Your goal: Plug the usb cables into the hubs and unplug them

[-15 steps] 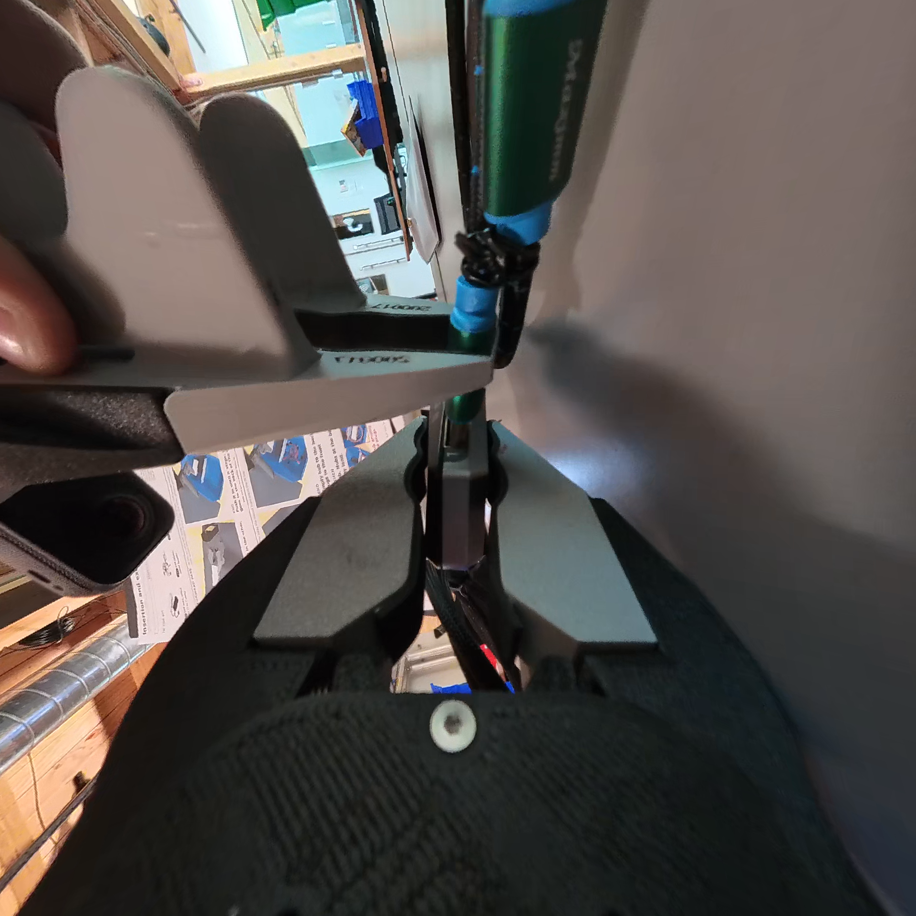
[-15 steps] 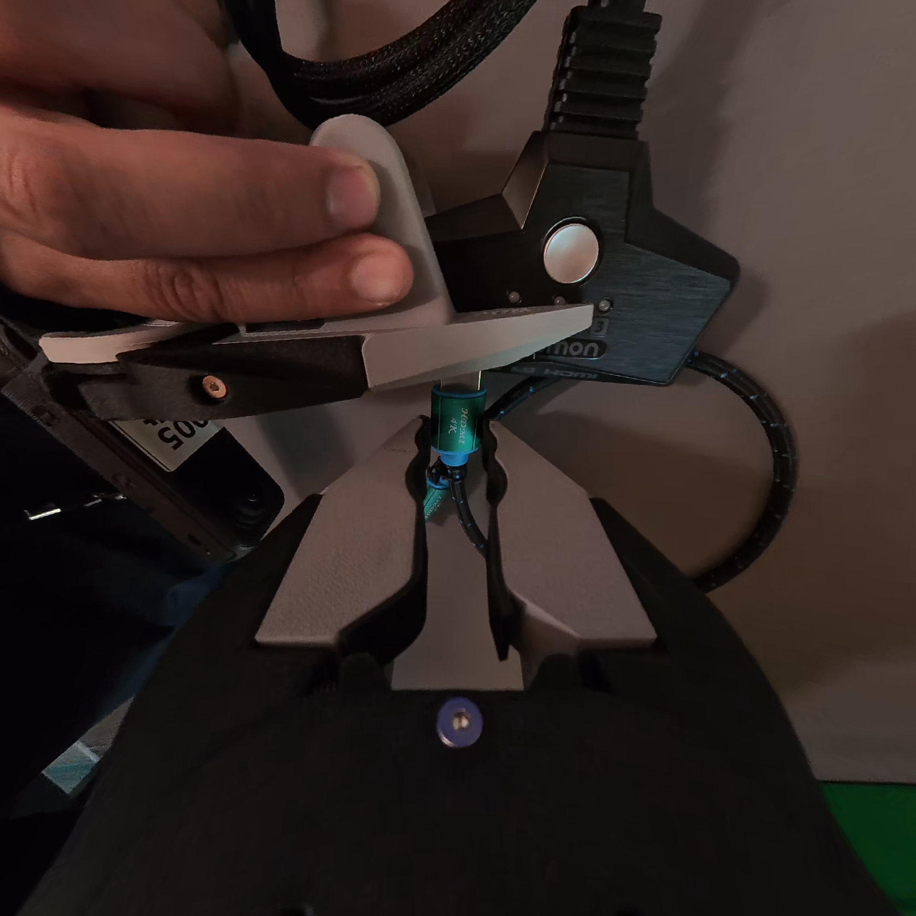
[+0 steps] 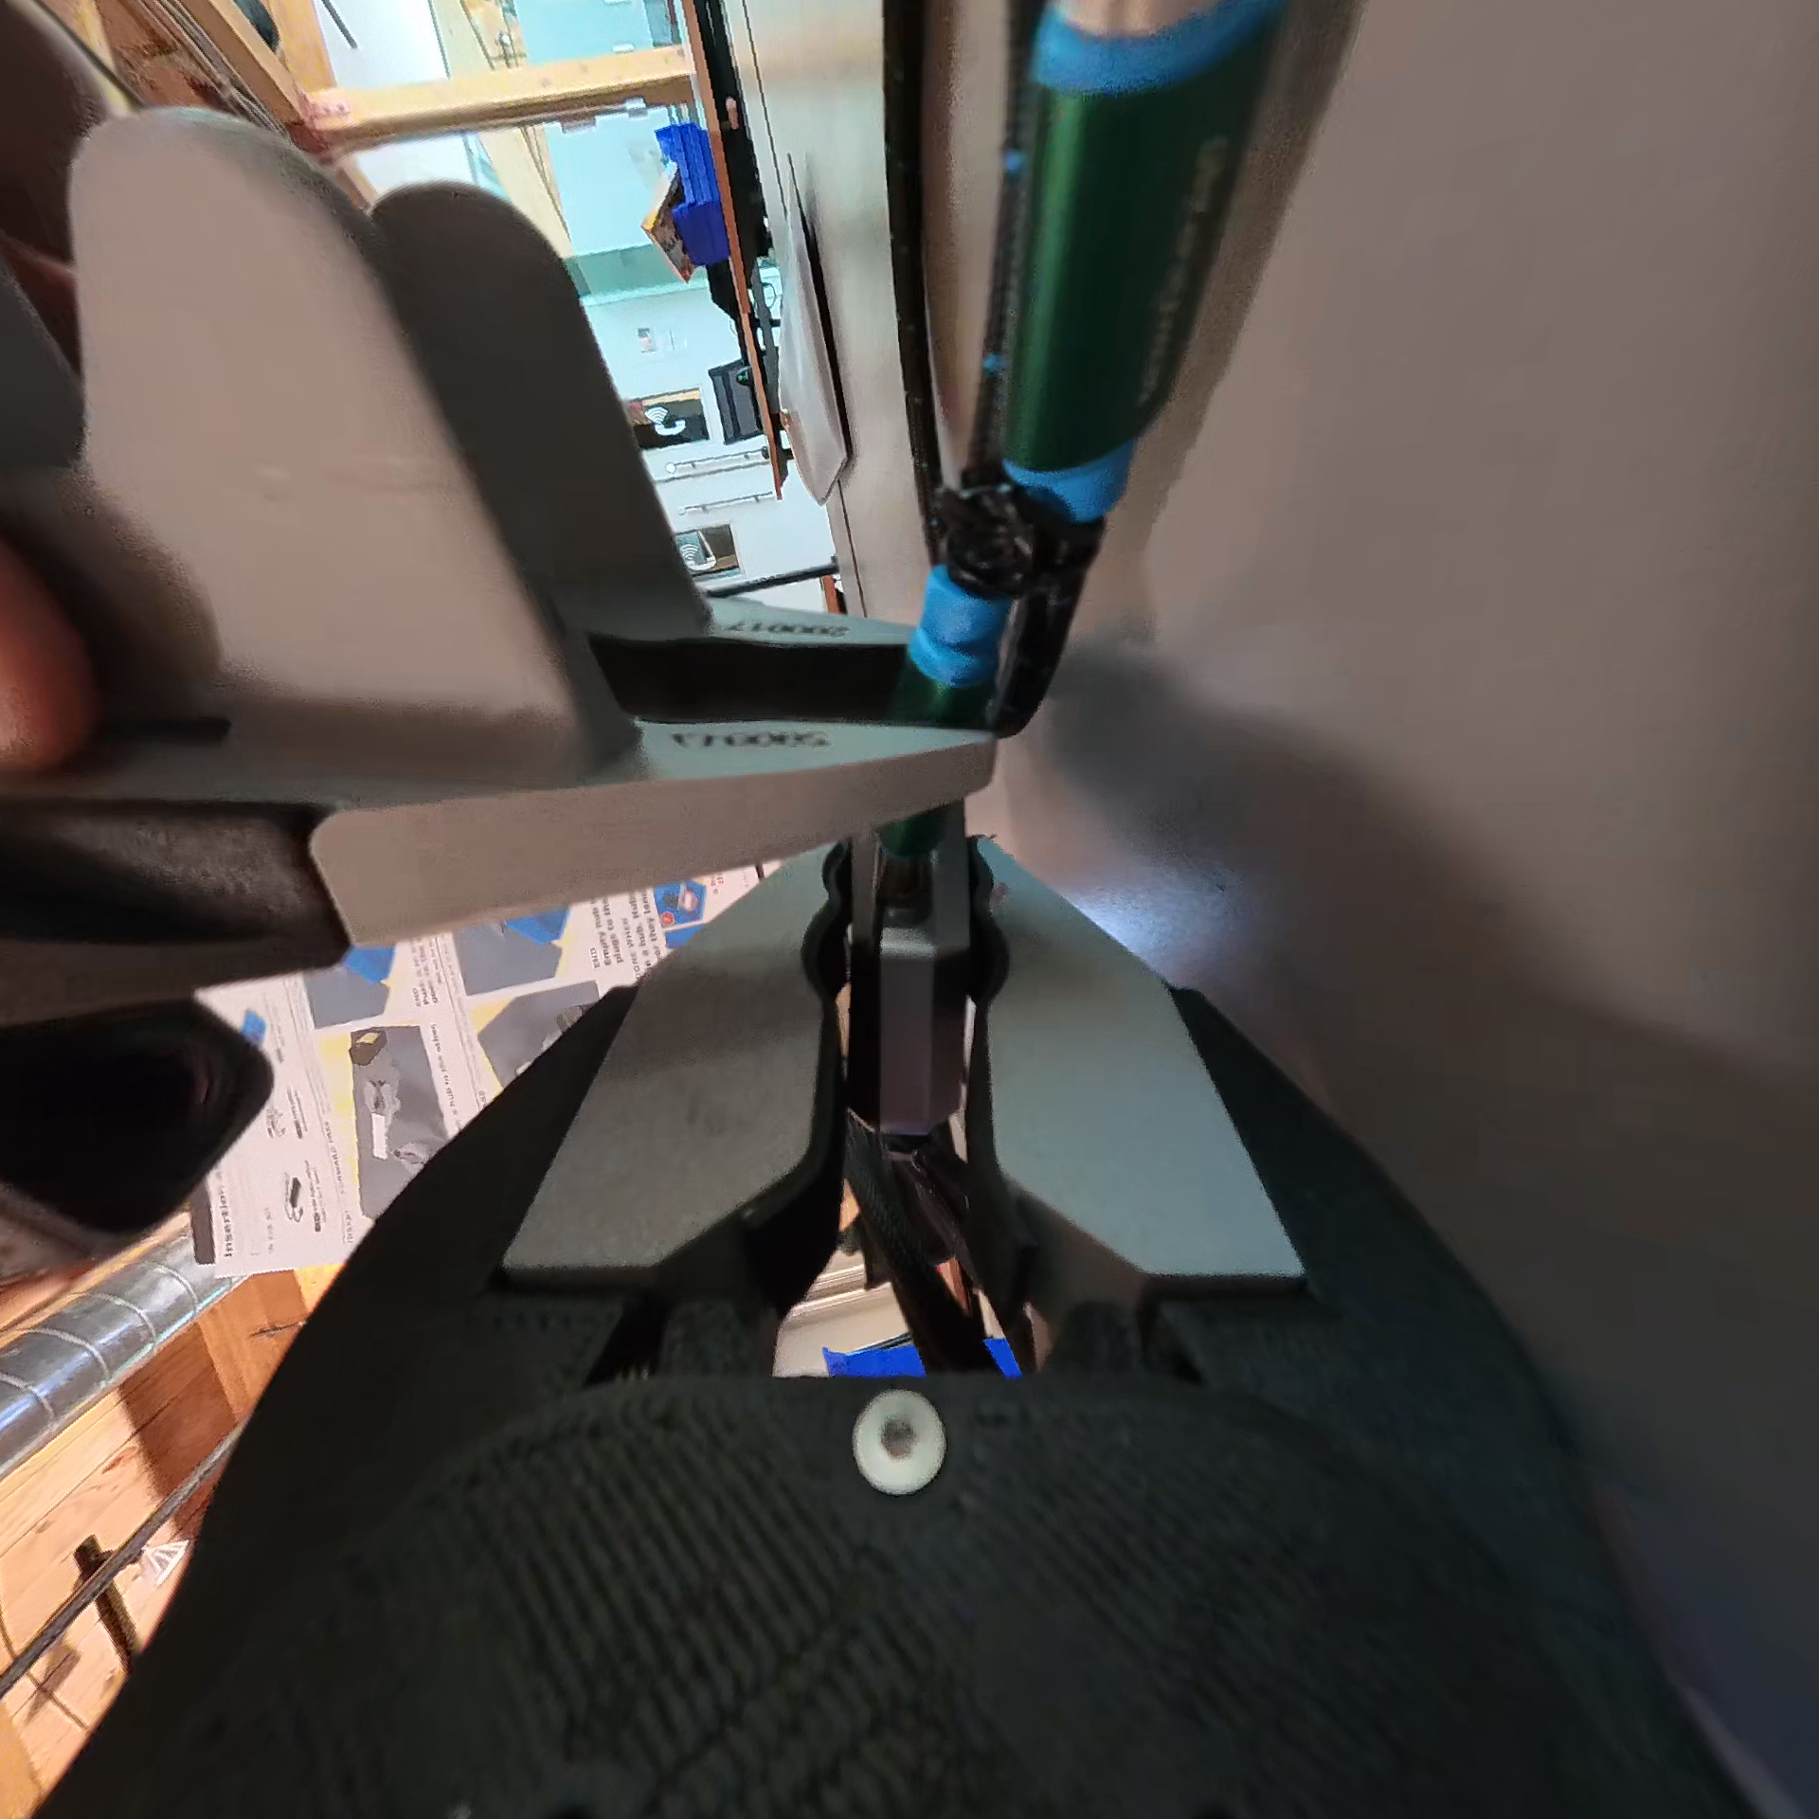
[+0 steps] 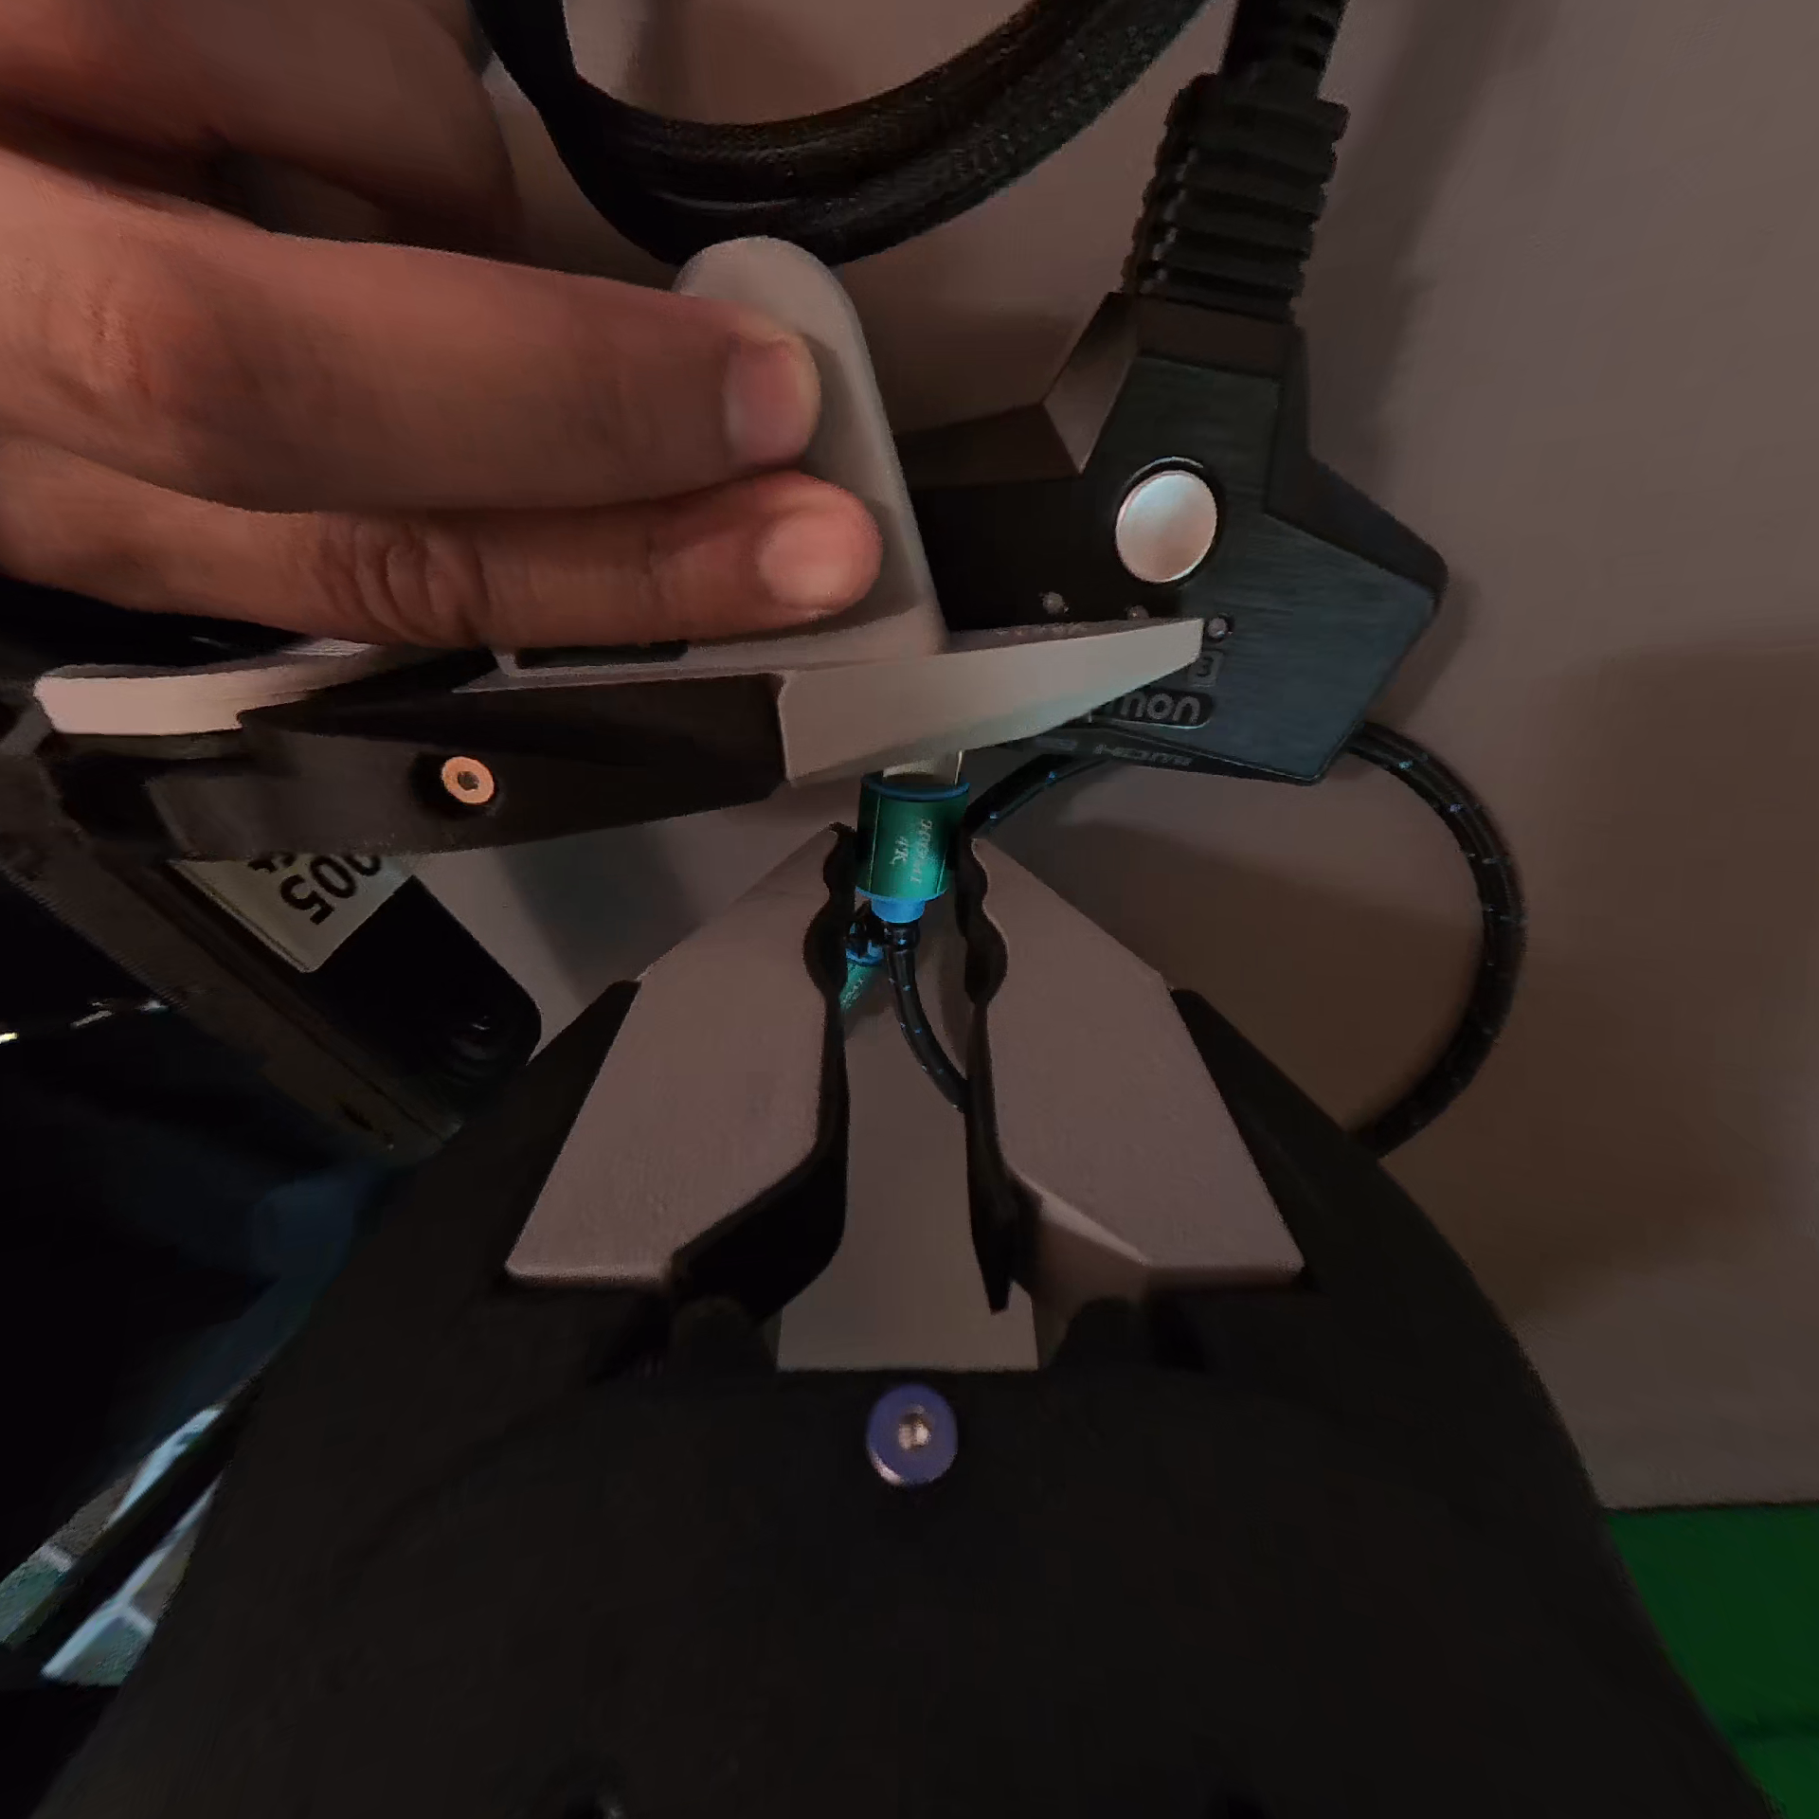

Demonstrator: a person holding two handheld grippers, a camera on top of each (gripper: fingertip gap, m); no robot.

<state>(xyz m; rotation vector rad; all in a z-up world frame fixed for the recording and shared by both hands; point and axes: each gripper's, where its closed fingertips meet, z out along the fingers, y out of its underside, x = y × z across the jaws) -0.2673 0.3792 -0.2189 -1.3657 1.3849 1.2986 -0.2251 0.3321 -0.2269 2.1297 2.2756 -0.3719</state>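
Observation:
My left gripper (image 3: 910, 866) is shut on a flat black adapter hub (image 3: 910, 994), seen edge-on here. In the right wrist view the hub (image 4: 1280, 630) is angular, with a round silver button and a ribbed cable out of its top. The left gripper (image 4: 984, 689) clamps its lower edge, with a hand (image 4: 394, 443) on it. My right gripper (image 4: 906, 846) is shut on a small green plug (image 4: 906, 856). The plug's metal tip points at the hub's edge and is partly hidden by the left gripper's finger. In the left wrist view the right gripper (image 3: 787, 778) comes in from the left, holding the plug (image 3: 930, 689).
A large green connector with blue ends (image 3: 1112, 295) hangs above on braided cable. A thin braided cable (image 4: 1476, 935) loops right of the hub and a thick black one (image 4: 787, 187) arcs above. A grey surface (image 3: 1476, 689) lies behind. A printed sheet (image 3: 394, 1083) and metal duct (image 3: 89, 1348) are at left. The left gripper's tips are roughly 6 cm from the right gripper's.
Both grips are unchanged. The large green connector has swung slightly, and the hub and plug have shifted a little in view.

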